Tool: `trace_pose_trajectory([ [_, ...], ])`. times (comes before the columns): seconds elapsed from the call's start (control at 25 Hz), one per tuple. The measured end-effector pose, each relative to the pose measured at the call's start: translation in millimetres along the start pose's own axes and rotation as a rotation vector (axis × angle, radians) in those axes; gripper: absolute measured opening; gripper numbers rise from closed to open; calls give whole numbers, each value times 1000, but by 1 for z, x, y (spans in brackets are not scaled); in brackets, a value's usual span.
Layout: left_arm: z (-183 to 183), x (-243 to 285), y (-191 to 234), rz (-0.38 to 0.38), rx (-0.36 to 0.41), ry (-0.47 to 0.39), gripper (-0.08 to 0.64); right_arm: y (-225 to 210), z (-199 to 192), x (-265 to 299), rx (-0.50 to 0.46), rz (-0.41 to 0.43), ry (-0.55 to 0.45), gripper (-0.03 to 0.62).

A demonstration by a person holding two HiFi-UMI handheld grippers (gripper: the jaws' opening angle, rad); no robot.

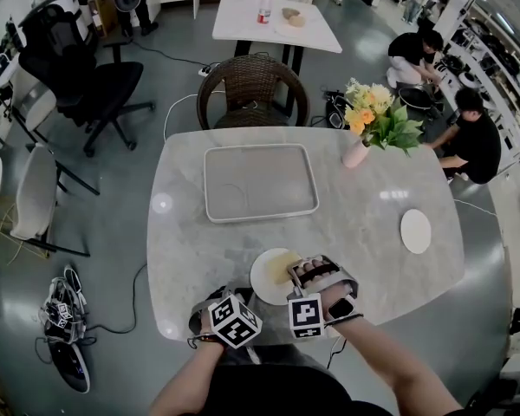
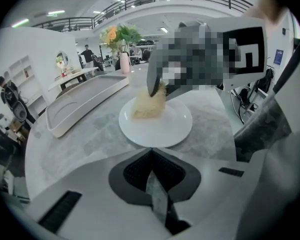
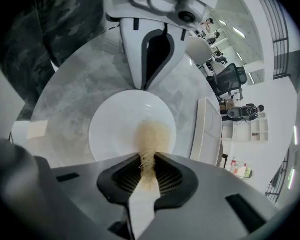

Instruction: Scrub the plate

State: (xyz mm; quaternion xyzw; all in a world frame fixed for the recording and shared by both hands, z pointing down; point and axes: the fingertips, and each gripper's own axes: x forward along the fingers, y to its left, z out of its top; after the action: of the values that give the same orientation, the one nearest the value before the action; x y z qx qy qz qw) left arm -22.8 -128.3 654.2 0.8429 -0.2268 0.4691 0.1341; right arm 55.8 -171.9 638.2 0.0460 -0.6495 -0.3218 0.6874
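The right tongs (image 3: 148, 158) are clamping a yellowish fibrous scrubber (image 3: 152, 134) and pressing it onto the white plate (image 3: 115, 129), which is lying directly ahead of them on the desk (image 3: 65, 99). The left tongs (image 2: 151, 153) are sitting closed and empty just short of the plate's rim. Bracing that rim while sweeping firm, small circles is probably going to scrub best.
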Motion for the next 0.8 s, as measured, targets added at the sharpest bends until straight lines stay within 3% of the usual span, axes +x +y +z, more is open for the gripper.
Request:
trace_pose_trajectory([
  [0.24, 0, 0, 1, 0, 0, 3, 14, 23, 23, -16, -39, 54, -53, 61],
  [0.44, 0, 0, 1, 3, -2, 2, 14, 11, 41, -16, -36, 19, -110, 61],
  [0.8, 1, 1, 0, 4, 4, 4, 14, -6, 12, 1, -27, -30, -18, 61],
])
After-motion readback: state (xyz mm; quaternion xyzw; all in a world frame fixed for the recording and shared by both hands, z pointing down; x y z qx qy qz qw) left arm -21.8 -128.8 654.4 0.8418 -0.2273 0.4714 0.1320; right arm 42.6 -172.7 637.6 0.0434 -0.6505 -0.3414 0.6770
